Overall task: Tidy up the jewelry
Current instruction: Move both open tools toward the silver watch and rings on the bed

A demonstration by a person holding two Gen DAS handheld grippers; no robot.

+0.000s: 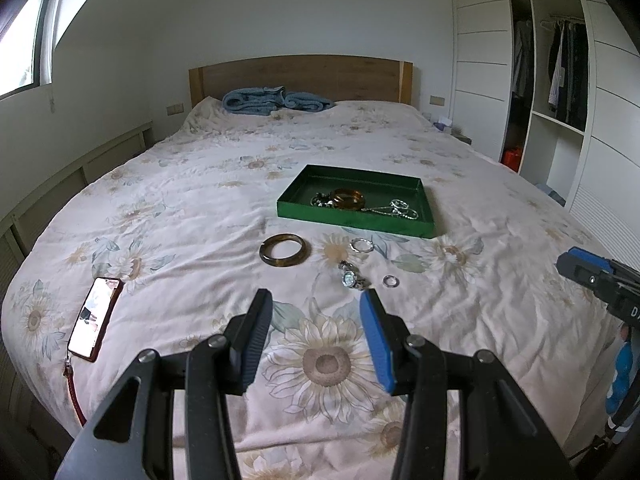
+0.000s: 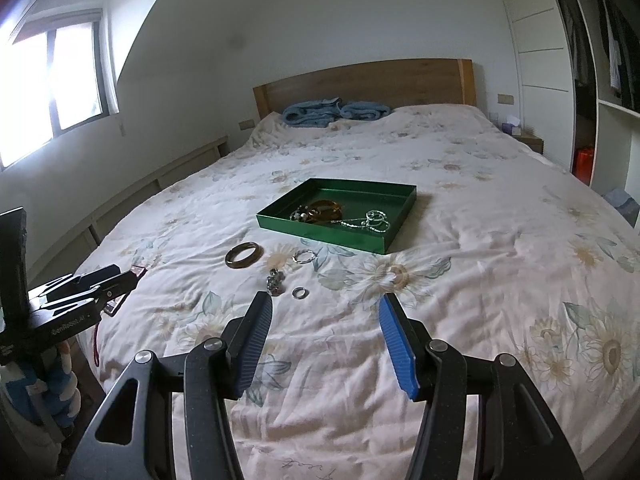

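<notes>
A green tray (image 1: 352,218) (image 2: 320,230) lies on the bed and holds an amber bangle (image 1: 349,198), a beaded piece and a silver chain (image 1: 396,210). In front of it on the quilt lie a dark brown bangle (image 1: 282,251) (image 2: 243,255), a silver ring (image 1: 361,245) (image 2: 304,256), a wristwatch (image 1: 352,277) (image 2: 276,282) and a small ring (image 1: 390,281) (image 2: 300,292). My left gripper (image 1: 316,300) is open and empty, just short of the watch. My right gripper (image 2: 326,304) is open and empty, to the right of the small ring.
A phone (image 1: 96,317) with a red strap lies near the bed's left edge. A blue towel (image 1: 276,101) lies by the wooden headboard (image 1: 300,76). An open wardrobe (image 1: 552,80) stands at the right. The right gripper shows in the left wrist view (image 1: 600,280).
</notes>
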